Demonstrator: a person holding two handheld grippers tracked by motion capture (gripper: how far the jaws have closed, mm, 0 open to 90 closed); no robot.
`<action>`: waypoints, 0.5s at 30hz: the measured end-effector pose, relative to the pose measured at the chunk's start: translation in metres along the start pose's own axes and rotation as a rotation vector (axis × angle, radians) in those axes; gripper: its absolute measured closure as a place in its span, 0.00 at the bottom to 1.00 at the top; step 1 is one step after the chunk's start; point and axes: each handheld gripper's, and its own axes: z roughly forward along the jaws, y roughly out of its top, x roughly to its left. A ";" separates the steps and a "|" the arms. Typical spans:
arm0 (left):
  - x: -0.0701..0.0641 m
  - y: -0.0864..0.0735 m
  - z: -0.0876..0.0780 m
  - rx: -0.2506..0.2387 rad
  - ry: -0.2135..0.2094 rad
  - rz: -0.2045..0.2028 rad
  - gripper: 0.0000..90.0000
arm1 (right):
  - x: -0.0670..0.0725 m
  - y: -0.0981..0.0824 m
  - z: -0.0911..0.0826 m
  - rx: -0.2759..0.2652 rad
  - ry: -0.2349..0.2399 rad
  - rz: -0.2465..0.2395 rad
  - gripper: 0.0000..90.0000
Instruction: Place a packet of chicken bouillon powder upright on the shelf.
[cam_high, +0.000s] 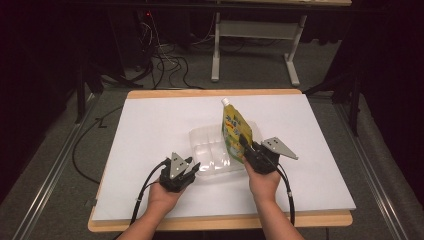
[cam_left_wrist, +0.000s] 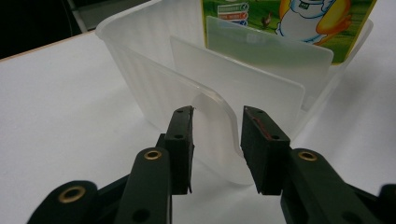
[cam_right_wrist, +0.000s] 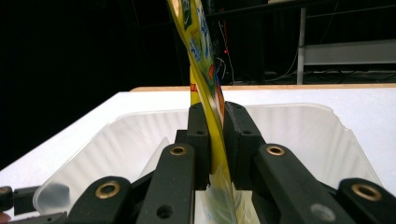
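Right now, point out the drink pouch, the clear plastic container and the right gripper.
drink pouch (cam_high: 233, 131): high view, printed front face.
clear plastic container (cam_high: 202, 136): high view, far left rim.
right gripper (cam_right_wrist: 215, 144): right gripper view, between its fingertips.

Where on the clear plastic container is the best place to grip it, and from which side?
Probably the thin rim at its near corner, from the person's side. The lip curves outward there, and the left gripper already has its jaws open on either side of it.

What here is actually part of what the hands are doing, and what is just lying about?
In use:
- yellow drink pouch, clamped by the right gripper
- clear plastic container, its corner between the left gripper's open jaws

Lying about:
- cables on the floor
- white table frame behind
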 end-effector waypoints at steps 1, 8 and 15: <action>0.000 0.000 0.000 0.001 0.003 0.004 0.72 | 0.000 0.000 0.000 0.004 -0.001 -0.002 0.91; 0.002 0.000 0.001 -0.001 0.003 -0.001 0.73 | -0.002 -0.001 -0.003 0.052 0.009 -0.023 0.88; 0.003 0.001 0.002 0.000 0.001 -0.003 0.73 | -0.001 -0.004 -0.004 0.083 0.016 -0.055 0.86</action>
